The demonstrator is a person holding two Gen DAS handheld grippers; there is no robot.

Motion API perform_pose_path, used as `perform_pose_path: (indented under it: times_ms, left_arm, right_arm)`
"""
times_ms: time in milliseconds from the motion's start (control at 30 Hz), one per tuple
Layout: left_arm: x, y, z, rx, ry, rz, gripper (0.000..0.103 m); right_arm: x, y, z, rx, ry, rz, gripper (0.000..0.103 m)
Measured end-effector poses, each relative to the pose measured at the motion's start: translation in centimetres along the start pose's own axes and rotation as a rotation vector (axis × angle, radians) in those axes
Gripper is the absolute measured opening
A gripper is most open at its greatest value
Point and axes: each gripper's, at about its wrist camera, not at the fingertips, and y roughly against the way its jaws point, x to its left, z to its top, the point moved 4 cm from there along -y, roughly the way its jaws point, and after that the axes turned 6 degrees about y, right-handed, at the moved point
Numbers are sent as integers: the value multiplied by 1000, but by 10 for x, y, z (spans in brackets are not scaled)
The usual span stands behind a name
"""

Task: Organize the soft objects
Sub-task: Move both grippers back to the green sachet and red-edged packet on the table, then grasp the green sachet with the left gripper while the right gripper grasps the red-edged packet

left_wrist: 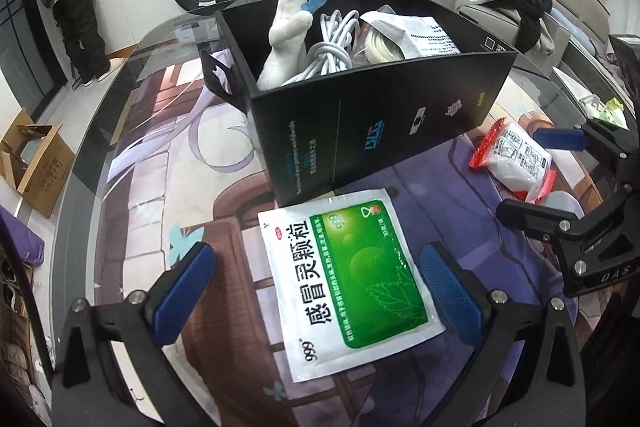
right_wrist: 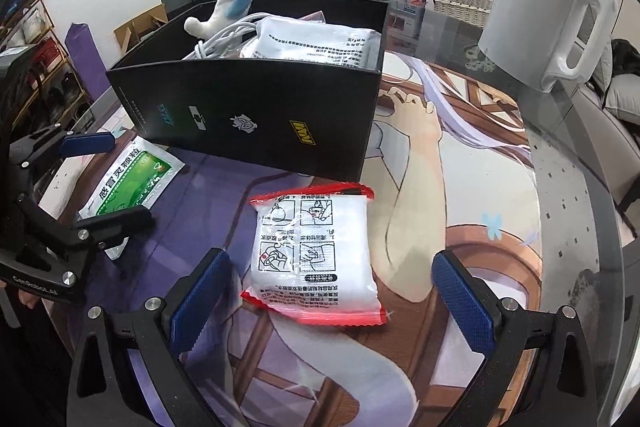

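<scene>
Soft packets are what we still have to put away: a flat green-and-white foil sachet and a plump white plastic pouch with red crimped ends, both lying on the printed-mat tabletop just in front of the black cardboard box.

The left gripper is wide open and empty, one finger on each side of the sachet; the right gripper is equally open and empty astride the pouch.

We judge the step to be closing on each packet. The sachet lies flat, so we should tilt a finger under an edge. The pouch is thicker; we pinch its middle gently.

The sachet's long axis runs toward the box, leaning slightly left. The pouch's long axis also points boxward, crimped ends near and far.
</scene>
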Motion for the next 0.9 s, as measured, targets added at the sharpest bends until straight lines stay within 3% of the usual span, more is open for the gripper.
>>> perform_pose_path:
  times_ms: [367,567,633,900]
  left_arm:
    - [-8,1,-2,-5,-12,-14,98]
    - [-18,8,-5,-19,-53,-44,77]
    - [-22,11,-6,-27,-72,-56,64]
    - [-26,17,-4,-40,-89,-72,46]
  right_arm:
    - [1,0,1,0,-18,21,101]
    - [2,6,-1,-13,-9,19,89]
    - [2,6,-1,-18,-7,22,84]
    - [3,12,-3,-29,1,29,67]
